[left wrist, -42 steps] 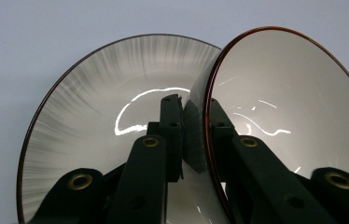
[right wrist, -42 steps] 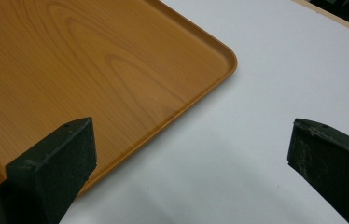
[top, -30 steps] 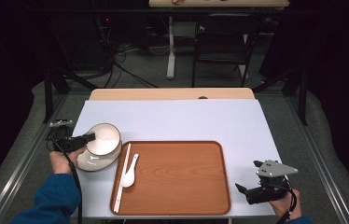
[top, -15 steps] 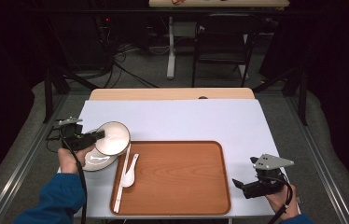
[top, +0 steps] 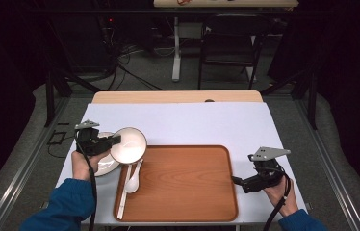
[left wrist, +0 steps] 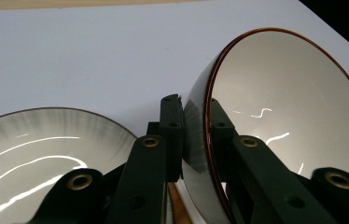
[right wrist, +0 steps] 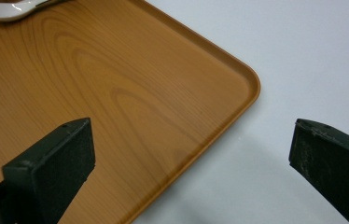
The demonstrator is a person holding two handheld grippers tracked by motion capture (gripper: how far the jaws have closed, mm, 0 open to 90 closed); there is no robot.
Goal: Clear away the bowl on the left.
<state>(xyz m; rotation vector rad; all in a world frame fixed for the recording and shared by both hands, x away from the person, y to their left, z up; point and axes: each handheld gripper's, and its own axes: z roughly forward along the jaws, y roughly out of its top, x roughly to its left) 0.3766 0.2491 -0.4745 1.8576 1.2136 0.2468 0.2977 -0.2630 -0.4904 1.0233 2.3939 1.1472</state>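
Note:
A white bowl (top: 128, 145) with a brown rim hangs tilted on its side above the left edge of the wooden tray (top: 183, 183). My left gripper (top: 114, 141) is shut on it. In the left gripper view the jaws pinch the wall of the bowl (left wrist: 294, 107) at its rim, one pad inside and one outside. A white plate (top: 102, 166) (left wrist: 37, 144) lies on the table below and left of the bowl. My right gripper (top: 238, 182) stands open by the tray's right edge, with the corner of the tray (right wrist: 116, 93) between its wide-apart jaws (right wrist: 191, 154) and nothing held.
A white spoon (top: 132, 180) (right wrist: 9, 9) and a pair of wooden chopsticks (top: 122, 197) lie at the tray's left side. A white mat (top: 207, 125) covers the table. A chair and cables stand on the floor beyond the far edge.
My left gripper has lifted the bowl off the plate, carried it right toward the tray and tipped it further on its side. My right gripper has shifted left toward the tray.

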